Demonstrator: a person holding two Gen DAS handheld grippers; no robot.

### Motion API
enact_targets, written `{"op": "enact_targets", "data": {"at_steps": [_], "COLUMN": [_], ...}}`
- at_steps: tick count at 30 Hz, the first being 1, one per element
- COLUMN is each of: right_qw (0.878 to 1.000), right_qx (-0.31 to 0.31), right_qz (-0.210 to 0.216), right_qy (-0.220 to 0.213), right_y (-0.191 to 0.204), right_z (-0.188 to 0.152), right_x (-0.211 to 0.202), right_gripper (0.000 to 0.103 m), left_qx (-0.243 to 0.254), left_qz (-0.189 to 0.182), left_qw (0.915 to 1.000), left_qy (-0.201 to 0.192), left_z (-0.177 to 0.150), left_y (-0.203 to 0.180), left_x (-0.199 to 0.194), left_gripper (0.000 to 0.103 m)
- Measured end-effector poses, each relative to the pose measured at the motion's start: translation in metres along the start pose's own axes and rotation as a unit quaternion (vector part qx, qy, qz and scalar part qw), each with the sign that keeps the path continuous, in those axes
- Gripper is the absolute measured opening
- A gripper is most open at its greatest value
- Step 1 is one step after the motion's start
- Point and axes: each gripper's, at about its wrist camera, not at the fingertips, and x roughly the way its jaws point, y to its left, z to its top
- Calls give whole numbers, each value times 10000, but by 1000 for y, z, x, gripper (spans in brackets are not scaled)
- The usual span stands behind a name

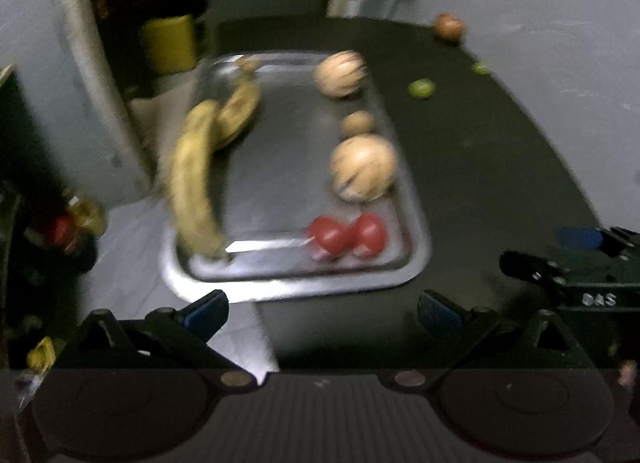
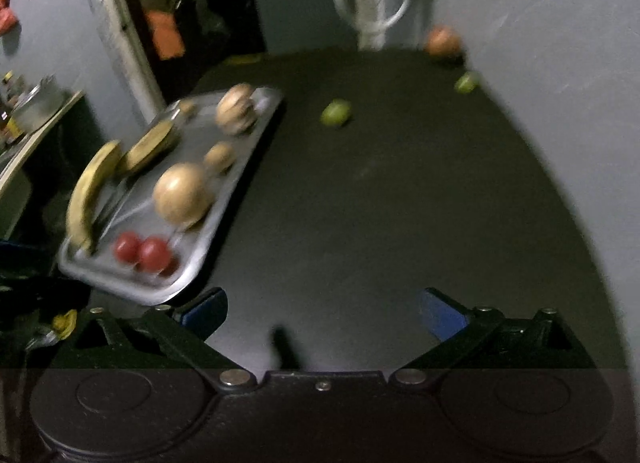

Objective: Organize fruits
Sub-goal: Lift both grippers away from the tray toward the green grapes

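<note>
Both tongs are held wide apart, nothing between the jaws: left tongs (image 1: pixel 322 313) just short of the tray (image 1: pixel 416 263), right tongs (image 2: pixel 322 313) over bare worktop (image 2: pixel 380 223). Three fruits lie loose, far ahead and right of the tray: a lime (image 2: pixel 336 112), a second lime (image 2: pixel 466 82) and a brownish fruit (image 2: pixel 442 42) by the wall. The right tongs are judged nearer; nothing stands in the way. The tray carries bananas (image 1: pixel 192 179), tan fruits and tomatoes (image 1: pixel 346 237).

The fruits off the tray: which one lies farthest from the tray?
The reddish-brown round fruit at the table's far corner by the wall; both green fruits lie nearer the tray.
</note>
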Motion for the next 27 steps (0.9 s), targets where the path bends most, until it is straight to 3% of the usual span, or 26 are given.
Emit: {"op": "enact_targets", "data": {"at_steps": [4, 9, 14, 19, 27], "right_qw": [9981, 9951, 9891, 9818, 9837], "right_qx": [-80, 282, 611, 632, 399], "right_qz": [-299, -258, -179, -474, -620], "right_qy": [-527, -908, -1330, -1729, -1641], "right_y": [-30, -71, -95, -107, -122], "right_z": [19, 61, 100, 123, 138], "right_x": [-9, -3, 23, 63, 113], "right_gripper": [102, 102, 102, 101, 94], "left_qx": [242, 553, 483, 431, 371], "left_qz": [-314, -403, -498, -555, -179], "left_qw": [9986, 9928, 9867, 9835, 9842], "left_qy": [-363, -988, -1469, -1670, -1725], "left_z": [23, 60, 100, 129, 146], "left_y": [-19, -42, -59, -75, -86], "left_x": [1, 9, 34, 77, 120], "left_gripper": [102, 102, 102, 102, 99]}}
